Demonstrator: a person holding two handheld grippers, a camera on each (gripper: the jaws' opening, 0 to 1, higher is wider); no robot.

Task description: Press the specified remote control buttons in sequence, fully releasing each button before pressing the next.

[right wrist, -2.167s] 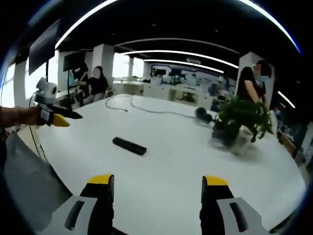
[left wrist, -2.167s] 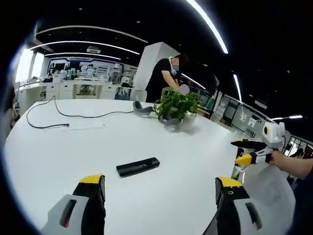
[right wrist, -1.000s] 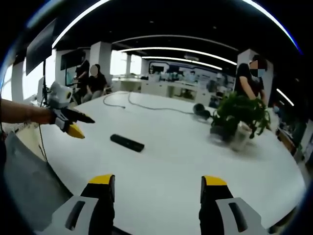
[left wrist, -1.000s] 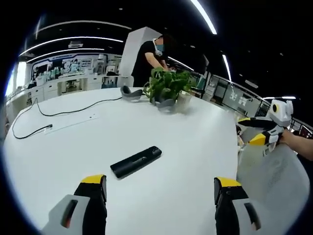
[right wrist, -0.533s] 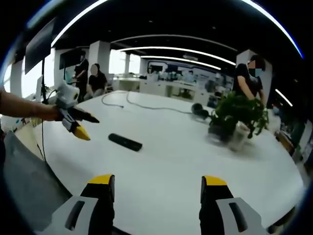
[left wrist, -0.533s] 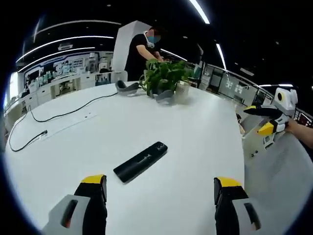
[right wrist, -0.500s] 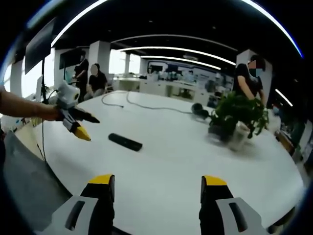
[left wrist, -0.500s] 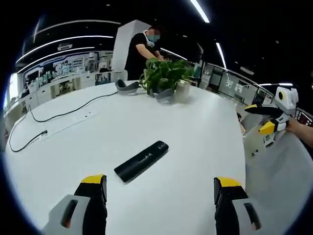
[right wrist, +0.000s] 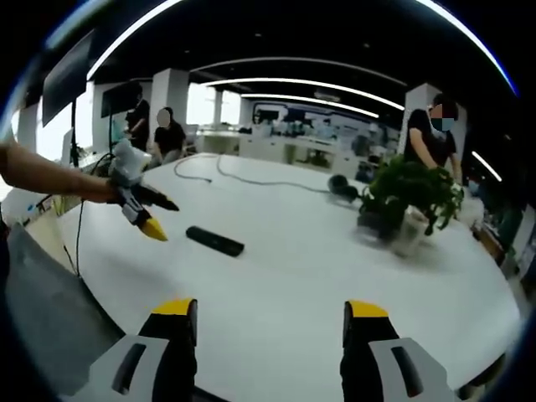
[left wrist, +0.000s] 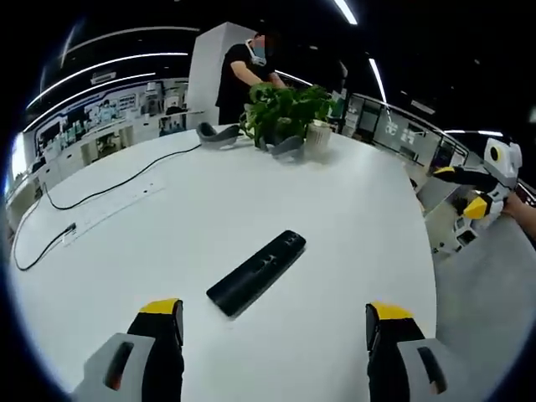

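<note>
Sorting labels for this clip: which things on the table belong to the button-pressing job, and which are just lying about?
Job: remote control, left claw, right claw.
Lying about: potted plant, black cable, headset, white table.

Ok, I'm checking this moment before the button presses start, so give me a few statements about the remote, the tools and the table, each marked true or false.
1. The black remote lies flat on the white table. True.
2. The left tool is shut on the remote. False: its jaws stand apart, and the remote lies beyond them, untouched.
3. A potted plant stands on the table beyond the remote. True.
4. The right tool is pressing a button. False: it is open and well short of the remote.
5. A black cable lies on the table. True.
6. The remote sits on top of the cable. False: it rests apart from it on bare tabletop.
</note>
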